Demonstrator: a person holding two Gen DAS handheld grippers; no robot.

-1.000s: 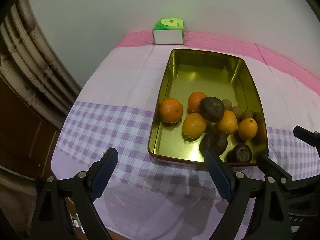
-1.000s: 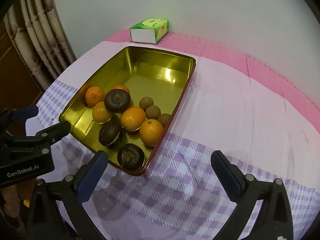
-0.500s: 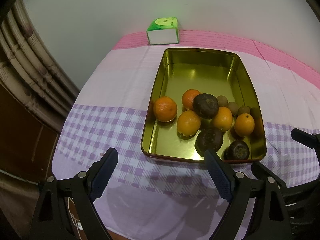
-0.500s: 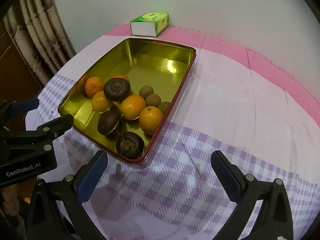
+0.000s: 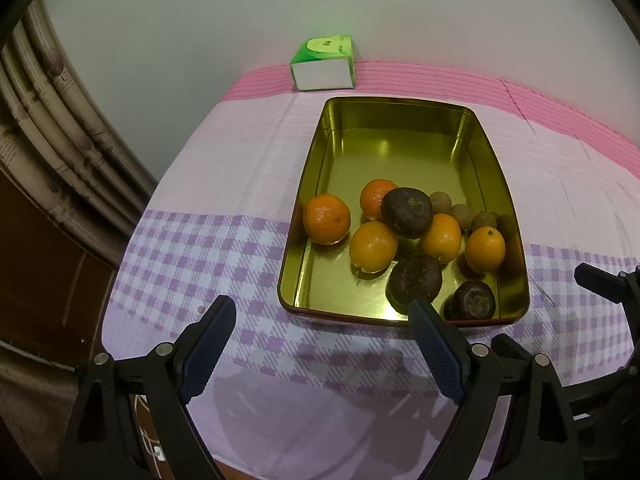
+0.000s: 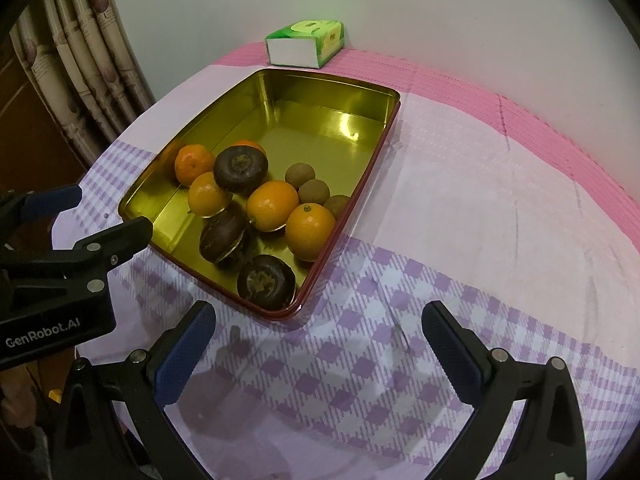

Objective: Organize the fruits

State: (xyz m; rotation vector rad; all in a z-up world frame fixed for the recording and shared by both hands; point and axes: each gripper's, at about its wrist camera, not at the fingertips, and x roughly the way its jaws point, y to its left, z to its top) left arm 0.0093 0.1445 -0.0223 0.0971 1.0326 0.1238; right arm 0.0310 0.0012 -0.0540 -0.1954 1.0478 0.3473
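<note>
A gold metal tray (image 5: 404,148) (image 6: 320,128) lies on the checked tablecloth. Its near half holds several oranges (image 5: 326,219) (image 6: 310,225), three dark brown fruits (image 5: 406,212) (image 6: 240,169) and three small tan fruits (image 5: 460,216) (image 6: 300,175). My left gripper (image 5: 320,328) hovers open over the cloth just short of the tray's near rim, with nothing between its fingers. My right gripper (image 6: 320,334) is open and empty too, near the tray's near right corner. Each gripper shows at the edge of the other's view.
A green and white tissue box (image 5: 323,63) (image 6: 306,43) stands behind the tray at the pink back edge by the wall. A curtain (image 5: 48,152) hangs at the left. Bare cloth (image 6: 500,208) stretches right of the tray.
Both views have drawn back a little, so the tray and fruit sit slightly farther from the fingers. Both grippers stay open; the fruit has not moved.
</note>
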